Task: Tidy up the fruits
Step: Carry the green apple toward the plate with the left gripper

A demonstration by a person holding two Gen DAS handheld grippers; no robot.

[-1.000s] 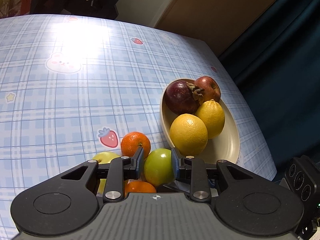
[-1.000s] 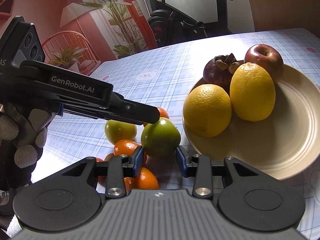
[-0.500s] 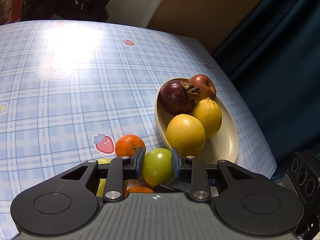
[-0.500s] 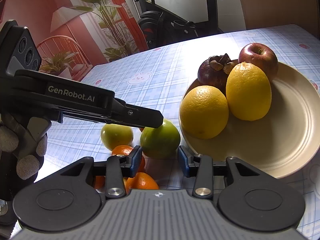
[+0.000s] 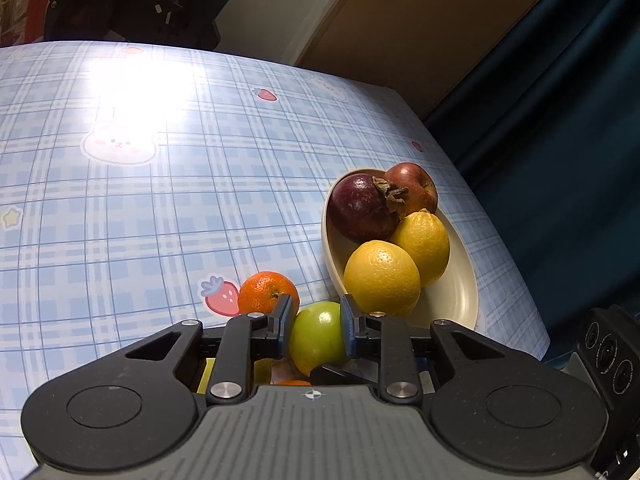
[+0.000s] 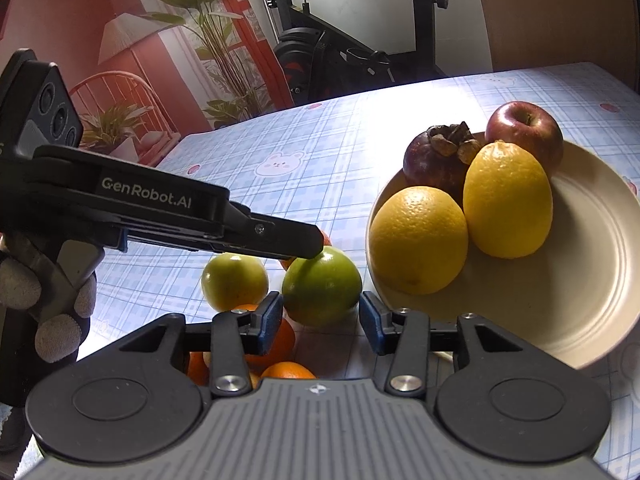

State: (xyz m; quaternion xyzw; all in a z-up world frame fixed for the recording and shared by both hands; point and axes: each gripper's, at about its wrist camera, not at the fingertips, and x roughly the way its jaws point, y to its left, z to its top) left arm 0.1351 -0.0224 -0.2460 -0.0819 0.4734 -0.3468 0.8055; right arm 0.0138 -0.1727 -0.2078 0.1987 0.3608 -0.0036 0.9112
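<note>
Left wrist view: left gripper (image 5: 314, 326) clamped on green apple (image 5: 318, 336) beside plate (image 5: 460, 300), ready for lifting. Right gripper (image 6: 320, 316) just been opening, straddling apple without touching.

The blue plaid tablecloth (image 5: 168, 208) looks like glossy vinyl, throwing back a bright glare. The round cream plate (image 6: 592, 264) seems glazed ceramic, smooth with a soft sheen. The two yellow citrus fruits (image 6: 418, 240) have dimpled, pebbly peel; the green apple (image 6: 322, 286) and red apple (image 6: 524, 128) are smooth and shiny. The black gripper bodies (image 6: 316, 420) are matt, finely grained plastic with bright metal pins.
</note>
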